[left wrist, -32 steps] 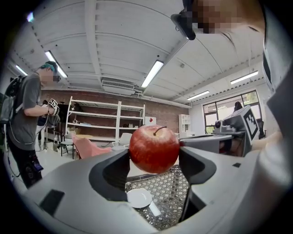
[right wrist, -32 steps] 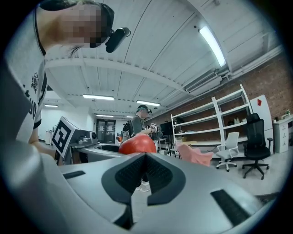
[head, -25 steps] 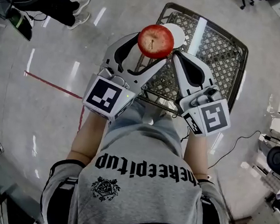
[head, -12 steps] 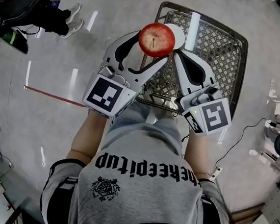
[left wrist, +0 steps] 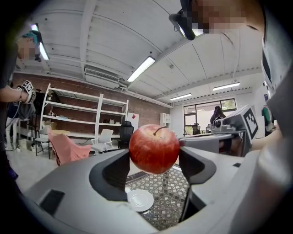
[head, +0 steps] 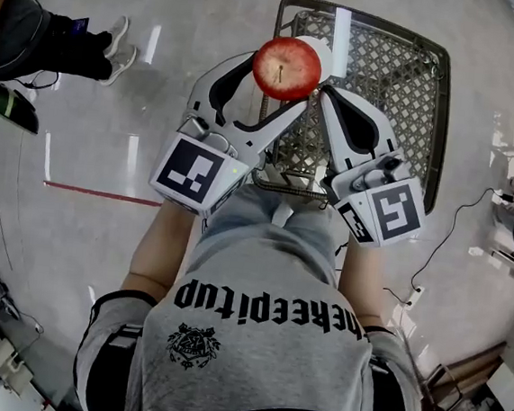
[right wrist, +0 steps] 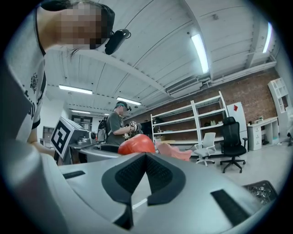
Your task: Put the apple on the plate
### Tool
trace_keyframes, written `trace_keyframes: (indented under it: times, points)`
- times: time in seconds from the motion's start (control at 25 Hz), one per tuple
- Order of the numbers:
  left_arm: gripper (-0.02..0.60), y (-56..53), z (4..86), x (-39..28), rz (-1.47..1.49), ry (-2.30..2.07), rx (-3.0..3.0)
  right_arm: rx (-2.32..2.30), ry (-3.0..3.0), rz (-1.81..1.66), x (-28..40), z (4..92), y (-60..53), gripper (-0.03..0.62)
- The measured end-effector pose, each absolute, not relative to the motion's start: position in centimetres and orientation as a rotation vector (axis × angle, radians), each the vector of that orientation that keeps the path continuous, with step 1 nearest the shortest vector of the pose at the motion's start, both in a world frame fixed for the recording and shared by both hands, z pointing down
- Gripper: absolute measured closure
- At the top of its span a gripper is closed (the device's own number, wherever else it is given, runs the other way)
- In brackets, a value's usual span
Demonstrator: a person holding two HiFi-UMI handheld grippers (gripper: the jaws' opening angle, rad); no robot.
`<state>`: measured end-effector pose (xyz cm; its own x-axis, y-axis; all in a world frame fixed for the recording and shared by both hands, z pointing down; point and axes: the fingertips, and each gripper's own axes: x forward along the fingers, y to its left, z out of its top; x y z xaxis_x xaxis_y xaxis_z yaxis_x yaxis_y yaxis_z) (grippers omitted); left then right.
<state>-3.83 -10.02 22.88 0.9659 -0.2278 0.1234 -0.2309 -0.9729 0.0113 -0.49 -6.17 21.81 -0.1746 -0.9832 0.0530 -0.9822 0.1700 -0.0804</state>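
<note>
The left gripper (head: 280, 83) pinches a red apple (head: 286, 67) between its two jaws, stem up, held in the air over the near edge of a wire-mesh table (head: 403, 97). A white plate (left wrist: 140, 199) lies on that mesh below the apple, apart from it and bare. The right gripper (right wrist: 145, 157) has its jaws pressed together on nothing, with its tips just beside the apple.
</note>
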Motion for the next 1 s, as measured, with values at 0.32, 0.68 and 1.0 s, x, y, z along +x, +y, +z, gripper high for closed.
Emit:
trace_keyframes:
  times: [0.32, 0.68, 1.0]
  points:
    - [0.202, -10.8, 23.2, -4.1, 0.193, -0.285, 3.096, -2.087, 2.337, -0.153, -0.8, 21.9, -6.4, 0.595]
    - [0.204, -11.1, 24.4, -2.6, 0.212, -0.218, 3.071, -2.165, 2.291, -0.184, 0.7, 22.5, -6.4, 0.595]
    - [0.203, -11.6, 25.5, -1.1, 0.248, -0.236, 3.064, -2.168, 2.286, -0.221, 2.9, 23.9, -6.8, 0.595]
